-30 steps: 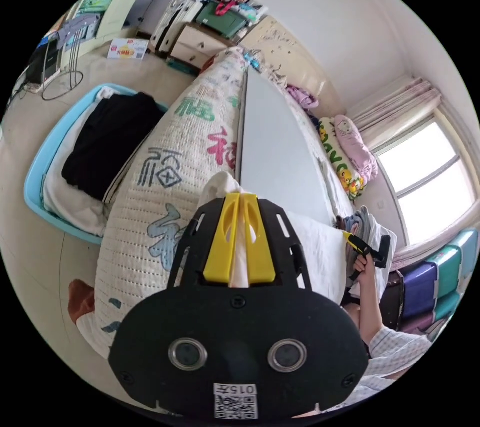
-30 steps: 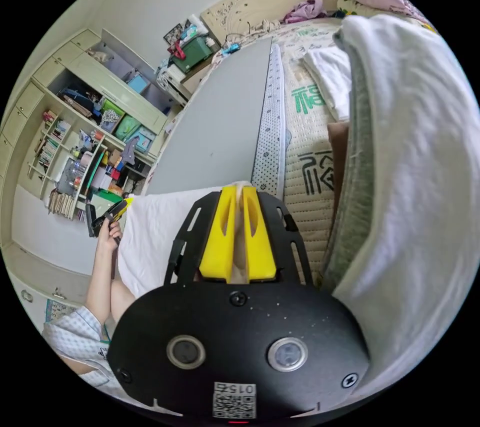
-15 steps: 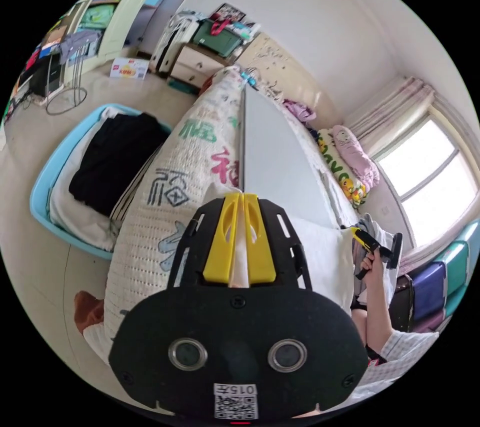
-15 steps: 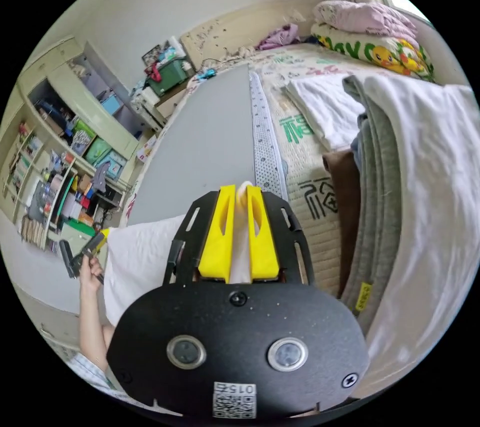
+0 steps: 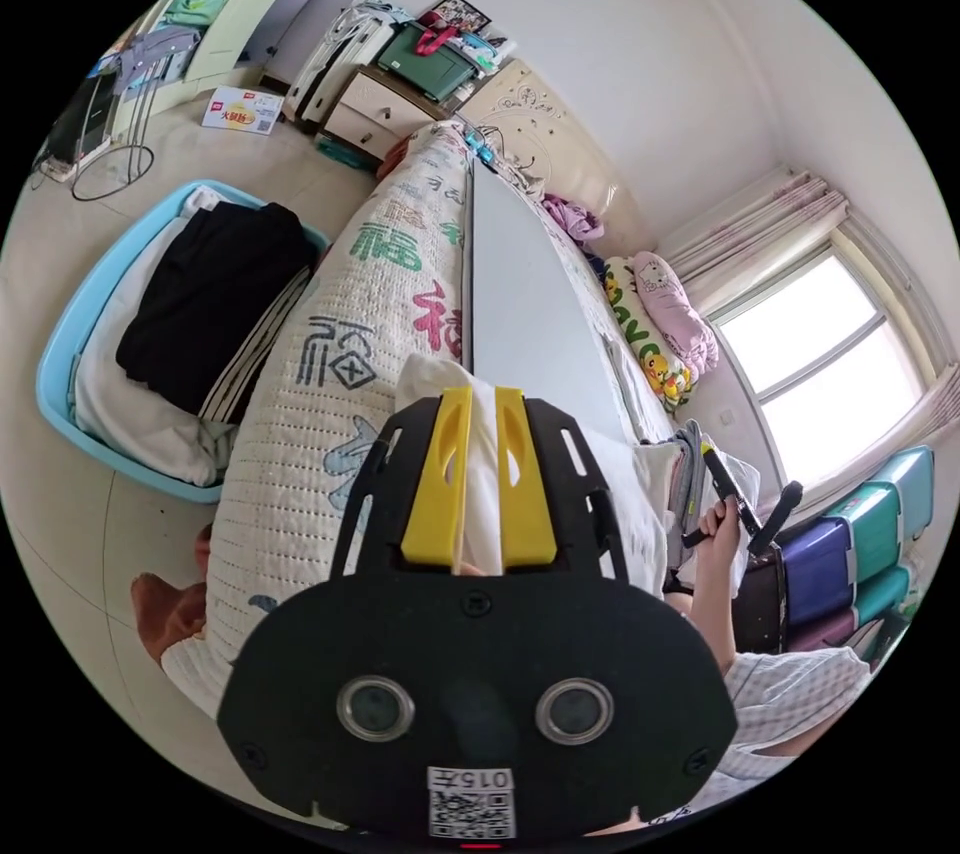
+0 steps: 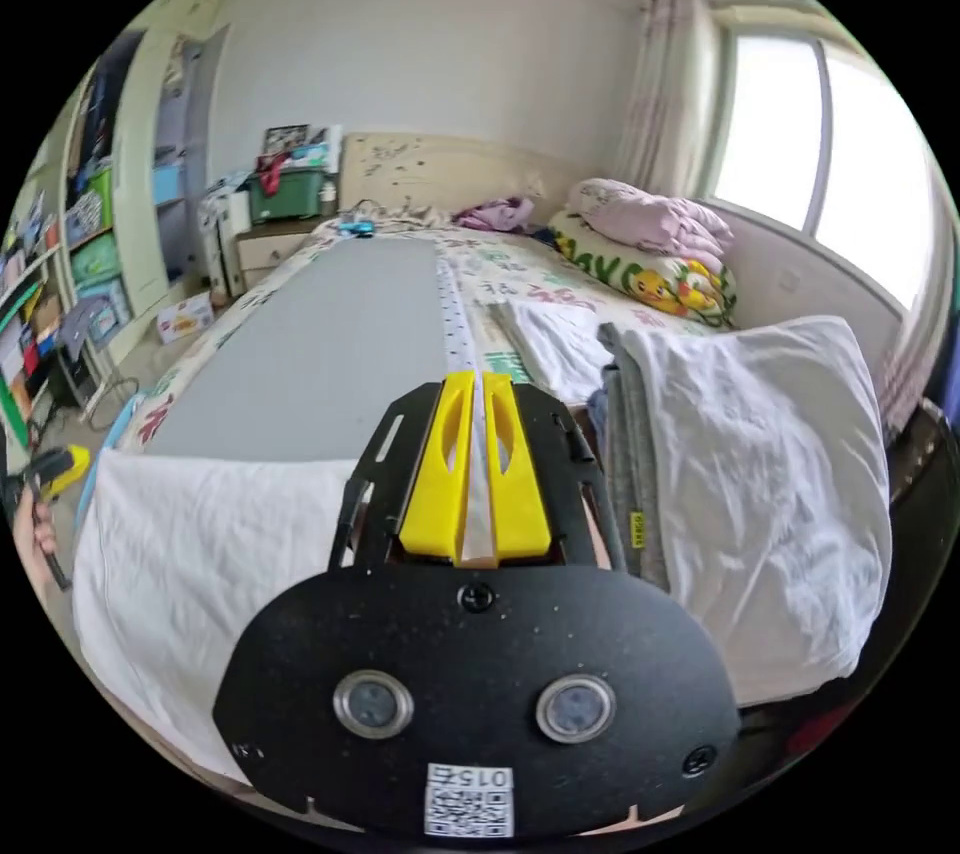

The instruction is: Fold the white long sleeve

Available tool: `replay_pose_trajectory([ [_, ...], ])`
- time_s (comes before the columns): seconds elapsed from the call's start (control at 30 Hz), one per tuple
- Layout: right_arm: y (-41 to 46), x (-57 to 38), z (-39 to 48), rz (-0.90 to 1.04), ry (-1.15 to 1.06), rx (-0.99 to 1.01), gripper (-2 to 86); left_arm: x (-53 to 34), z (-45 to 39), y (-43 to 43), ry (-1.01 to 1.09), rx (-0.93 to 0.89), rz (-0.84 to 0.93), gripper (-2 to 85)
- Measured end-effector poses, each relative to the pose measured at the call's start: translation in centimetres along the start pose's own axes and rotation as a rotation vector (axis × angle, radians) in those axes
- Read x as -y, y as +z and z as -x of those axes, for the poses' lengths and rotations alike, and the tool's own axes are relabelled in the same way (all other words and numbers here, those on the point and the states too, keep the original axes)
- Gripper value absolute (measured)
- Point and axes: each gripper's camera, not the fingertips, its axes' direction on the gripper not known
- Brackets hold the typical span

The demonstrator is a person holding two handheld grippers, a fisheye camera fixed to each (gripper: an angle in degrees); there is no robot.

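Observation:
The white long sleeve (image 6: 200,534) is stretched flat across the near end of the grey board (image 6: 320,344) on the bed, its lower edge hanging toward me. My right gripper (image 6: 478,379) is shut on a thin edge of it at the right side. My left gripper (image 5: 482,394) is shut on a bunch of the same white cloth (image 5: 430,376) at the left side. In the right gripper view the left gripper (image 6: 52,472) shows at the far left in a hand. The left gripper view has the right gripper (image 5: 742,514), held in a hand, beside the clothes pile.
A pile of grey and white clothes (image 6: 760,454) lies on the bed right of the board, with a folded white piece (image 6: 555,344) behind it. Pillows (image 6: 650,244) sit by the window. A blue basket (image 5: 55,374) of black and white clothes stands on the floor beside the bed.
Both cameras have swung; the right gripper view is now level. The white long sleeve, held bunched between the grippers before, is now pulled out wide and flat over the board's near end.

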Motion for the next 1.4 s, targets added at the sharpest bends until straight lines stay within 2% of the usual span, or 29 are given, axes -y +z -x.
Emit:
replay_pose_trajectory([
  [0.1, -1.1, -0.9, -4.1, -0.035, 0.104, 0.054, 0.2, 0.0, 0.6, -0.2, -0.021, -0.014, -0.013, 4.4],
  [0.17, -2.7, -2.4, -4.1, -0.104, 0.039, 0.245, 0.2, 0.1, 0.9, 0.0, -0.032, -0.02, -0.012, 4.5],
  [0.23, -4.5, -5.0, 0.0, -0.143, -0.18, 0.525, 0.8, 0.3, 0.9, 0.8, -0.038, -0.01, 0.003, 5.1],
  [0.27, -4.7, -5.7, 1.5, -0.122, -0.229, 0.58, 1.0, 0.4, 0.8, 1.0, -0.04, -0.005, 0.008, 5.4],
  [0.33, -6.3, -9.1, 8.9, 0.017, -0.471, 0.814, 4.1, 0.4, 0.7, 1.9, -0.063, 0.018, 0.002, 6.5],
  [0.43, -11.0, -14.9, 17.1, 0.141, -0.828, 1.059, 11.0, 0.4, 0.7, 3.0, -0.098, 0.016, -0.006, 6.9],
  [0.53, -14.7, -19.9, 20.7, 0.158, -0.952, 1.205, 12.0, 0.4, 0.6, 3.8, -0.13, 0.007, -0.009, 6.4],
  [0.67, -16.1, -24.9, 23.2, 0.185, -1.07, 1.143, 11.2, 0.7, 0.4, 4.4, -0.123, 0.021, 0.009, 5.1],
  [0.73, -16.2, -26.8, 23.8, 0.158, -1.084, 1.0, 6.4, 0.7, 0.2, 4.7, -0.109, 0.025, 0.025, 3.6],
  [0.8, -16.1, -27.3, 23.9, 0.165, -1.062, 0.945, 3.9, 0.6, 0.1, 5.0, -0.098, 0.027, 0.037, 1.9],
  [0.97, -18.0, -27.4, 21.8, 0.091, -1.07, 1.04, -0.2, 0.3, -0.5, 4.0, -0.073, -0.016, -0.022, -0.5],
  [1.07, -18.8, -28.5, 21.5, 0.115, -1.149, 1.096, -0.7, 0.2, -1.7, 3.5, -0.033, 0.009, -0.051, -0.7],
  [1.2, -17.3, -31.1, 23.0, 0.173, -1.231, 1.003, -0.8, 0.0, -3.3, 5.9, 0.033, 0.172, 0.048, -0.8],
  [1.23, -17.0, -31.0, 23.2, 0.186, -1.222, 1.005, -0.8, -0.2, -3.8, 7.0, 0.063, 0.251, 0.099, -0.7],
  [1.4, -16.7, -30.3, 23.3, 0.233, -1.249, 1.023, -0.2, -0.8, -7.0, 9.4, 0.149, 0.397, 0.145, -0.7],
])
